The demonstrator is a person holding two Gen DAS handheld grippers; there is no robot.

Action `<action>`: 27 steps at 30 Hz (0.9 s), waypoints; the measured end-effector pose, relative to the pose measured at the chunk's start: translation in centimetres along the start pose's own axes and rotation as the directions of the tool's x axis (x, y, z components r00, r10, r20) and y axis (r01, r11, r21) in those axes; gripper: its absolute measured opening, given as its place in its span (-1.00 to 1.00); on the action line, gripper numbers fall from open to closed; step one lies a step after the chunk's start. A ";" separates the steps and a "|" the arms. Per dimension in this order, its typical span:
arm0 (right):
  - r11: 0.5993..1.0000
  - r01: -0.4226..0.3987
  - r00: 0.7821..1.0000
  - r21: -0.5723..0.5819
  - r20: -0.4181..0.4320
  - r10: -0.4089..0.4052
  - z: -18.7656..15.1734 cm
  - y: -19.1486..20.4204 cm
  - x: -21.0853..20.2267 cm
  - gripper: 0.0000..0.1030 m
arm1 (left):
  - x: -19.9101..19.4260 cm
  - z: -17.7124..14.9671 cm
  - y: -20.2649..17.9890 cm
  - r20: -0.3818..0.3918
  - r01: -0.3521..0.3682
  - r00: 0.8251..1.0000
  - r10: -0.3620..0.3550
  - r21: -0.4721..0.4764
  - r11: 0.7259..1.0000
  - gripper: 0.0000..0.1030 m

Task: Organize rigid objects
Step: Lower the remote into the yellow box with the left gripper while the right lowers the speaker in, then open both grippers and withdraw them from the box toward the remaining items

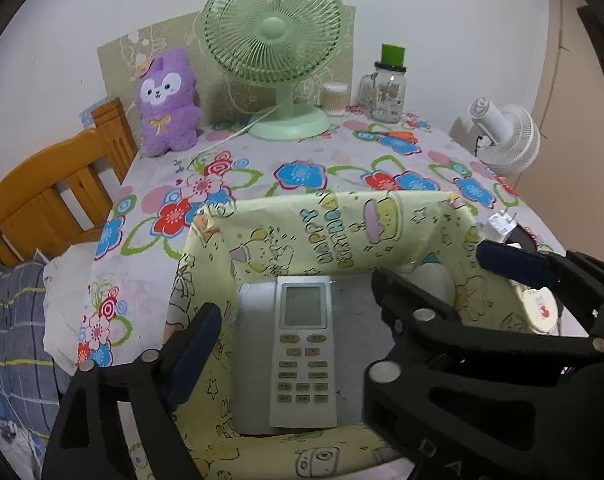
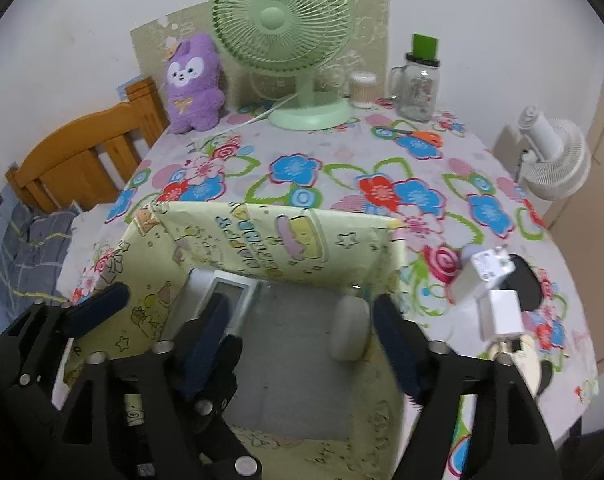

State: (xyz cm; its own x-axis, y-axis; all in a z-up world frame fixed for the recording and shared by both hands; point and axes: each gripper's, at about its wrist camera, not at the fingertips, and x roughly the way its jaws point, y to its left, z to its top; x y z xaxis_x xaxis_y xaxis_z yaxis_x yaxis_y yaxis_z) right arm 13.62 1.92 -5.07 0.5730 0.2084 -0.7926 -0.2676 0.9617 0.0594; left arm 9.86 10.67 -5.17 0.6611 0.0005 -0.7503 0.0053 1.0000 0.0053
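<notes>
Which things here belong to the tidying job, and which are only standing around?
Job: yellow box, remote control and white round object inside it, white chargers beside it.

Standing around: green fan, purple plush toy, glass jar, white fan.

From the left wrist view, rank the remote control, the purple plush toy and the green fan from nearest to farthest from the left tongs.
1. Remote control: in the box, between the open left tongs.
2. Purple plush toy: far left.
3. Green fan: at the back wall.
</notes>
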 end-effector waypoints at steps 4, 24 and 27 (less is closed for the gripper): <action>1.000 -0.025 1.000 0.016 0.012 0.025 -0.2 -0.5 -1.0 0.56 | -0.9 0.1 -0.5 0.017 0.003 1.000 -0.003 0.009 1.000 0.86; 0.998 0.054 0.995 0.008 0.084 -0.055 -1.4 -2.5 -5.7 0.85 | -4.4 -0.4 -3.9 0.070 0.016 0.997 -0.020 0.059 0.998 0.88; 0.998 0.063 0.994 0.009 0.094 -0.063 -1.5 -2.9 -6.3 0.87 | -4.8 -0.5 -4.5 0.078 0.013 0.997 -0.018 0.064 0.998 0.88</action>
State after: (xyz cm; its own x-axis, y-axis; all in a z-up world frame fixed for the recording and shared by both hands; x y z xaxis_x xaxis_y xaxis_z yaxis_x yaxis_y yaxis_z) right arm 9.62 -2.46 -1.18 0.6592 0.1629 -0.7341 -0.2239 0.9745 0.0152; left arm 6.30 6.21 -1.90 0.7175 -0.0178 -0.6963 0.0616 0.9974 0.0380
